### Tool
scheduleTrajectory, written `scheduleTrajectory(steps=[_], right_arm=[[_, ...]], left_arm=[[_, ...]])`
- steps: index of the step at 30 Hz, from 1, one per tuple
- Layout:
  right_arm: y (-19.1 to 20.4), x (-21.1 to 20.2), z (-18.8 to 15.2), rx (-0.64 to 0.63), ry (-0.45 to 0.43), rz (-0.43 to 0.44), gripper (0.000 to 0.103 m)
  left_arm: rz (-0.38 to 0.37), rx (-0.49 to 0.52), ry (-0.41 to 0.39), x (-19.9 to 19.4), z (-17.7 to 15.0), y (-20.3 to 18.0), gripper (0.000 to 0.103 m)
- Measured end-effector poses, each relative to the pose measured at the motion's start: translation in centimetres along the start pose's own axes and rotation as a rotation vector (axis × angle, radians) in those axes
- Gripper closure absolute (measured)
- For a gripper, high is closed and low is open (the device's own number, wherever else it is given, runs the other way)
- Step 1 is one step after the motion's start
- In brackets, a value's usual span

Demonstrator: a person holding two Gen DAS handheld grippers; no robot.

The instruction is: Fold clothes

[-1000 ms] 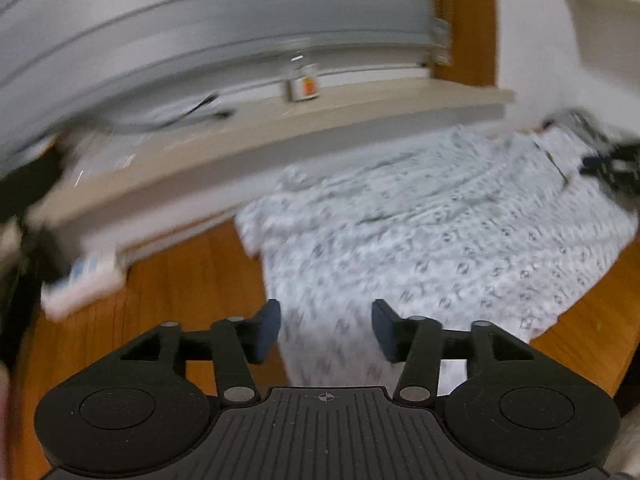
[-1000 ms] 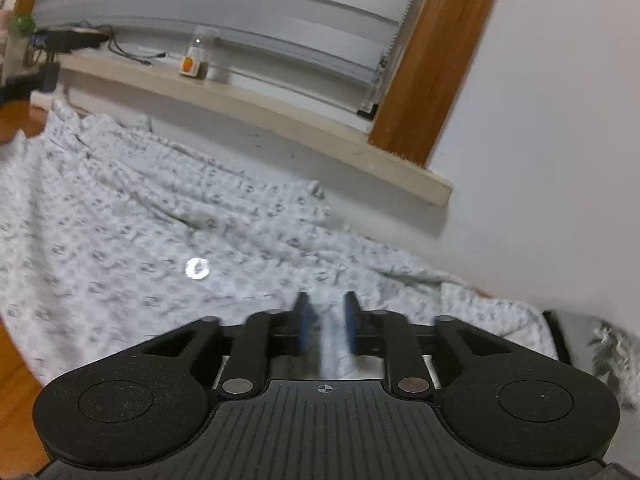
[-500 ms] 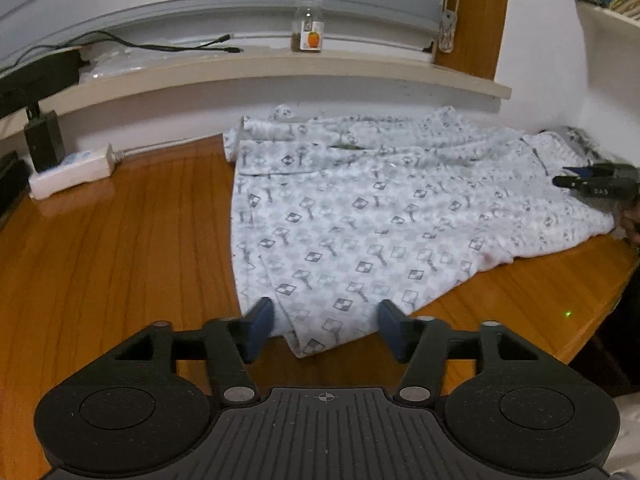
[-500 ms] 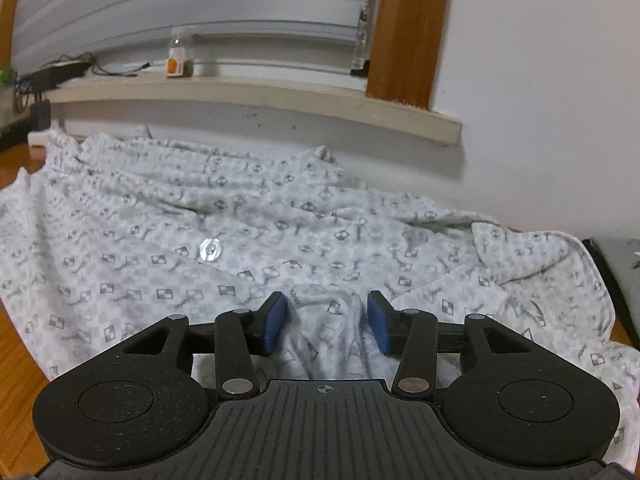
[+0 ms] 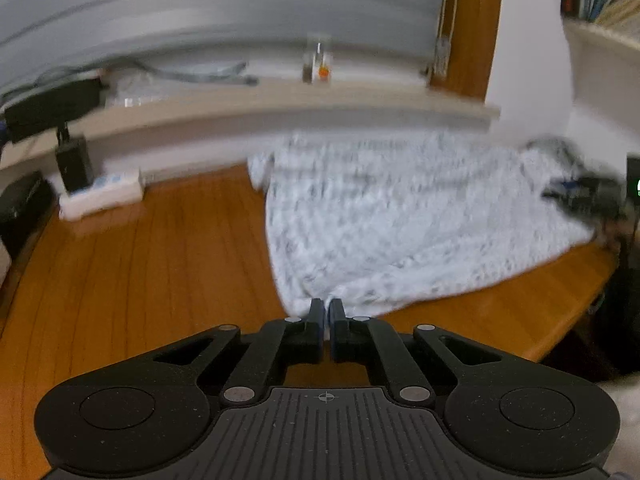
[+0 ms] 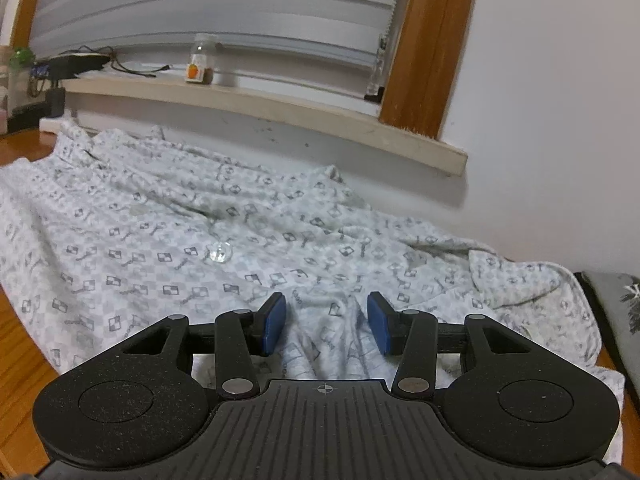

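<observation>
While the left gripper [image 5: 326, 312] has its blue-padded fingers pinched right down on the near corner of the patterned shirt [image 5: 400, 216], the right gripper [image 6: 326, 320] is just sitting there with its jaws spread wide, a bunched ridge of the same shirt [image 6: 224, 240] lying between the pads but not clamped; the left view is pretty motion-blurred, so the fabric print is mush there, though the pinch itself is clear enough. That shirt is spread flat over the wooden table [image 5: 140, 272], running from the table's near edge back to the wall under the windowsill [image 6: 280, 108]; a clear button [image 6: 219, 251] shows on the cloth ahead and to the left of the right gripper's fingers. Up on the windowsill, a small jar [image 6: 202, 60] with an orange label stands roughly above the shirt's middle, with black cables [image 6: 132, 66] off to its left; a white power strip [image 5: 102, 196] lies on the table left of the shirt, against the wall. Just past the shirt's right end there's a grey cloth [image 6: 616, 312] with a dark print.
</observation>
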State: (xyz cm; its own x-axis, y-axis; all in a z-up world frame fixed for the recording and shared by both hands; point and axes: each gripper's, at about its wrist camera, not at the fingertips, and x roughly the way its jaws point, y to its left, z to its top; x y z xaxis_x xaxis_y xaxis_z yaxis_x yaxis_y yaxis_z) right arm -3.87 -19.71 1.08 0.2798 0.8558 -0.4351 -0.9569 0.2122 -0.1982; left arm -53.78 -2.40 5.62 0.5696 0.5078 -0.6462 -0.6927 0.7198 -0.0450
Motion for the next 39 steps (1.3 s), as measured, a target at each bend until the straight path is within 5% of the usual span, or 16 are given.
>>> scheduleTrajectory(steps=[2, 5, 7, 9, 15, 22, 31, 39], right_arm=[[-0.5, 0.0, 0.0, 0.025, -0.002, 0.024, 0.057], [-1.6, -0.7, -0.1, 0.081, -0.037, 0.057, 0.056], [-2.3, -1.4, -0.3, 0.115, -0.055, 0.055, 0.054], [-2.9, -2.4, -0.6, 0.13, -0.06, 0.033, 0.054], [-7.6, -6.7, -2.4, 0.18, -0.047, -0.061, 0.045], [-12.7, -6.4, -2.8, 0.238, 0.043, -0.135, 0.039], [-15.1, -0.1, 0.0, 0.295, 0.188, -0.081, 0.039], [-13.9, -0.5, -2.3, 0.205, 0.32, -0.191, 0.032]], left_arm=[[0.031, -0.016, 0.009, 0.4, -0.1, 0.3, 0.095], [0.044, -0.054, -0.032, 0.5, 0.7, 0.4, 0.066], [0.038, -0.055, -0.069, 0.8, 1.9, -0.3, 0.035], [0.013, -0.045, -0.096, 1.7, 3.5, -1.6, 0.025], [-0.104, 0.035, -0.134, 7.8, 9.2, -7.8, 0.016], [-0.279, 0.092, -0.113, 18.6, 15.2, -15.0, 0.01], [-0.376, 0.099, -0.101, 24.3, 15.4, -16.8, 0.003], [-0.445, 0.058, -0.095, 24.7, 15.0, -16.0, 0.001]])
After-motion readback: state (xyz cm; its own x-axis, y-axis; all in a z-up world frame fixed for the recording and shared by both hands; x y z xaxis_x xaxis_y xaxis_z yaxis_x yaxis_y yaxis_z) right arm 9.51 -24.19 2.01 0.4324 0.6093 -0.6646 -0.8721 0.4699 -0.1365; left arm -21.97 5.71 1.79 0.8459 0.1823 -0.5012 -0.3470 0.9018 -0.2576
